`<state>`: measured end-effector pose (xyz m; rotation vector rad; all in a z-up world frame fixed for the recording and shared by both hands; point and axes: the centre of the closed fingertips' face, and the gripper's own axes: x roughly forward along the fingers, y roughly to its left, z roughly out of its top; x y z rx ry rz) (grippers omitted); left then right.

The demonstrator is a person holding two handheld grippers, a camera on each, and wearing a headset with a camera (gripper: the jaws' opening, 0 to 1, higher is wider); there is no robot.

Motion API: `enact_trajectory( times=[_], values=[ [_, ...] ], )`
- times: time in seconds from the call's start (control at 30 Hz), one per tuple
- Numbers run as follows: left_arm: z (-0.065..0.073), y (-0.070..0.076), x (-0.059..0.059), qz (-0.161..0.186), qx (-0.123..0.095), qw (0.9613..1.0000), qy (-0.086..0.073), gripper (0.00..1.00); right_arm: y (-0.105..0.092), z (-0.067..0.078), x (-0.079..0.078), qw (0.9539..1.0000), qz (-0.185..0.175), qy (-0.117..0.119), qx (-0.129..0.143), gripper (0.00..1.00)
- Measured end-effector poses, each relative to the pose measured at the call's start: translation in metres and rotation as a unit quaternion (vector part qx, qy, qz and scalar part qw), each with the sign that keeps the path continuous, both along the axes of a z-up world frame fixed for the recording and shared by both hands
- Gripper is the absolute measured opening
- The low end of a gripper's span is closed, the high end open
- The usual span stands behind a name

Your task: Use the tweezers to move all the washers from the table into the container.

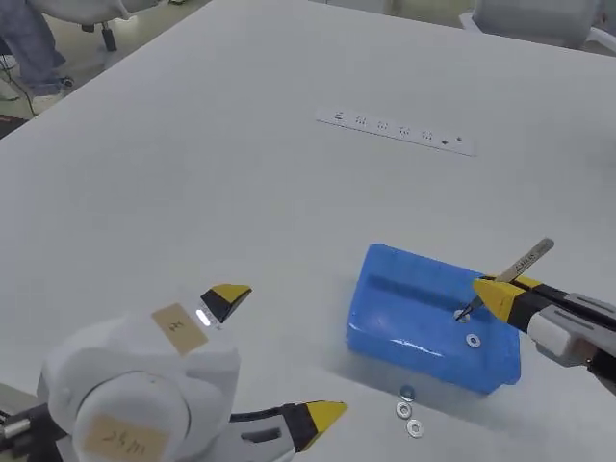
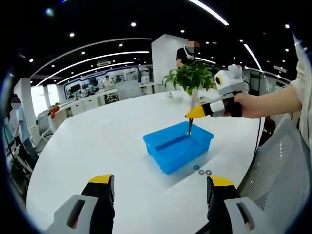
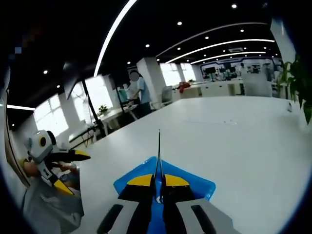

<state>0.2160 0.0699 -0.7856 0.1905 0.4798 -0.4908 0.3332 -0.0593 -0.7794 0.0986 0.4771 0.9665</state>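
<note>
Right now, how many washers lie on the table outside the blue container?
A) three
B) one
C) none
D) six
A: three washers lie close together on the table by the near wall of the blue container, while a fourth washer lies inside it.
</note>
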Motion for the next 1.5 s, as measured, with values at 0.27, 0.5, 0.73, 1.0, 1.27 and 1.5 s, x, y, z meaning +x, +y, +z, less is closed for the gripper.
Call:
enact_trajectory(
  times=[0.27,0.5,0.73,1.0,1.27,1.5],
  values=[
    [0.000,0.001,0.000,0.002,0.000,1.0000,0.002,0.79,0.001,-0.021,0.007,0.9997,0.002,0.013,-0.022,0.03],
    [0.000,0.001,0.000,0.004,0.000,1.0000,0.002,0.79,0.001,-0.035,0.008,0.9989,0.007,0.021,-0.042,0.03],
    [0.001,0.001,0.001,0.003,-0.003,1.0000,0.000,0.79,-0.001,-0.043,0.009,0.9983,0.006,0.026,-0.052,0.03],
    [0.002,0.000,0.001,0.004,-0.012,0.9999,-0.002,0.77,-0.001,-0.044,0.008,0.9980,0.002,0.019,-0.061,0.03],
    [0.007,-0.006,0.000,-0.008,-0.028,0.9995,-0.008,0.79,-0.004,-0.026,0.010,0.9981,-0.039,-0.006,-0.048,0.04],
    [0.013,-0.018,-0.005,-0.038,-0.043,0.9982,-0.019,0.82,-0.002,0.007,0.002,0.9958,-0.080,-0.042,-0.018,0.03]
  ],
)
